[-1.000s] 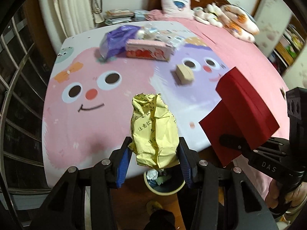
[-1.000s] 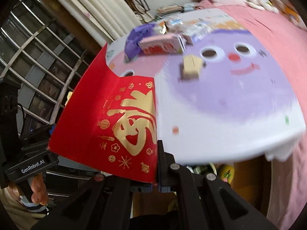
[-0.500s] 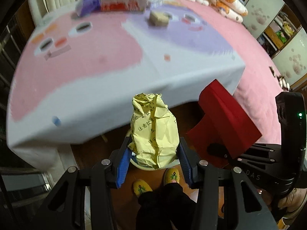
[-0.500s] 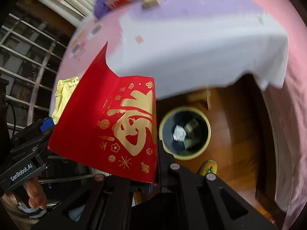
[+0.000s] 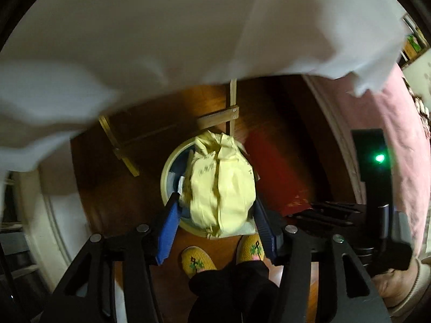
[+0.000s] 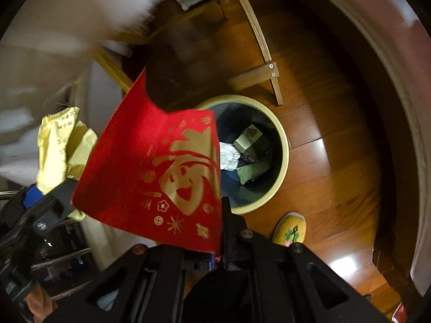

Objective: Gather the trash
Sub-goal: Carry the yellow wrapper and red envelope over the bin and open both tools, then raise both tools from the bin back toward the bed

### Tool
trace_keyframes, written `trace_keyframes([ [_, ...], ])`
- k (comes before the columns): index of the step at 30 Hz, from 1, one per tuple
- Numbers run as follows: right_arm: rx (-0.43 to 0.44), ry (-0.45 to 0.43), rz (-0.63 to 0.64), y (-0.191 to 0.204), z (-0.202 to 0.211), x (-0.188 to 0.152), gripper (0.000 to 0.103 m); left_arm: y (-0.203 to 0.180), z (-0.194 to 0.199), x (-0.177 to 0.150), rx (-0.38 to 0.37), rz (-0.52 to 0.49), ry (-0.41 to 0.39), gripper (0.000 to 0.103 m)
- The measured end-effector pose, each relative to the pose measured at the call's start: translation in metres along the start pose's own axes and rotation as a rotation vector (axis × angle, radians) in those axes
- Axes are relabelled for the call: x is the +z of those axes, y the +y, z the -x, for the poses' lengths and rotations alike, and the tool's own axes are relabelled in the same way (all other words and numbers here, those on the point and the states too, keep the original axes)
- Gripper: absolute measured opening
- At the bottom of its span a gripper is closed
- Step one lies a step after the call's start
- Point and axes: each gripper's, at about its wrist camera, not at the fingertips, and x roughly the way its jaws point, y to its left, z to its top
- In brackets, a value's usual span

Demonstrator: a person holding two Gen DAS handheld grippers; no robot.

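A: Where does each piece of trash sit right now?

B: The left gripper (image 5: 215,215) is clenched on the crumpled pale-yellow paper wad with printed characters (image 5: 221,185), its blue pads pressing both flanks. From that wrist view the wad hangs directly over the round cream-rimmed waste bin with a dark blue inside (image 6: 282,145) on the brown wooden floor (image 6: 336,156).

A: And the other hand?

B: The right gripper (image 6: 218,242) is grasping the flat red card with a gold character and small gold ornaments (image 6: 159,169) by its lower edge. The card is held up at the bin's near-left side, partly covering the rim.

A: How much is done?

B: I'd judge it partway. The bin already holds at least 3 scraps: a white crumple, a small greyish box, a green piece. The 2 pieces in the grippers are not yet in; both need releasing over the opening.

A: Anything in the way?

B: The white tablecloth (image 5: 161,40) drapes just above, and 2 feet in yellow embroidered slippers (image 5: 196,261) stand just beside the bin.
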Motion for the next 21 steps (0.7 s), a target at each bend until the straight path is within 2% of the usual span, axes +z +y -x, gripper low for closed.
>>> trace_keyframes([
  [1, -0.005, 0.005, 0.011, -0.003, -0.013, 0.001, 0.005, 0.001, -0.010, -0.001, 0.003, 0.003, 0.003, 0.054],
  [3, -0.028, 0.009, 0.024, -0.008, -0.037, 0.009, 0.005, 0.004, -0.031, -0.002, 0.017, 0.004, 0.013, 0.066],
  [4, -0.035, 0.004, 0.028, -0.009, -0.044, 0.012, 0.009, 0.004, -0.041, -0.003, 0.028, 0.005, 0.011, 0.072],
  [5, -0.040, 0.001, 0.032, -0.011, -0.051, 0.015, 0.014, 0.004, -0.047, -0.004, 0.039, 0.007, 0.010, 0.086],
  [6, -0.044, 0.002, 0.033, -0.013, -0.058, 0.019, 0.032, 0.005, -0.055, -0.004, 0.053, 0.010, 0.011, 0.094],
  [7, -0.043, 0.003, 0.030, -0.015, -0.063, 0.021, 0.049, 0.006, -0.058, -0.003, 0.057, 0.014, 0.010, 0.095],
  [8, -0.038, 0.002, 0.028, -0.017, -0.067, 0.024, 0.052, 0.009, -0.061, -0.002, 0.063, 0.019, 0.009, 0.095],
  [14, -0.024, -0.003, 0.026, -0.020, -0.070, 0.031, 0.052, 0.016, -0.061, 0.000, 0.092, 0.028, -0.006, 0.095],
  [21, -0.004, -0.033, 0.033, -0.011, -0.037, 0.033, 0.052, 0.011, -0.032, 0.005, 0.097, 0.030, -0.049, 0.095],
])
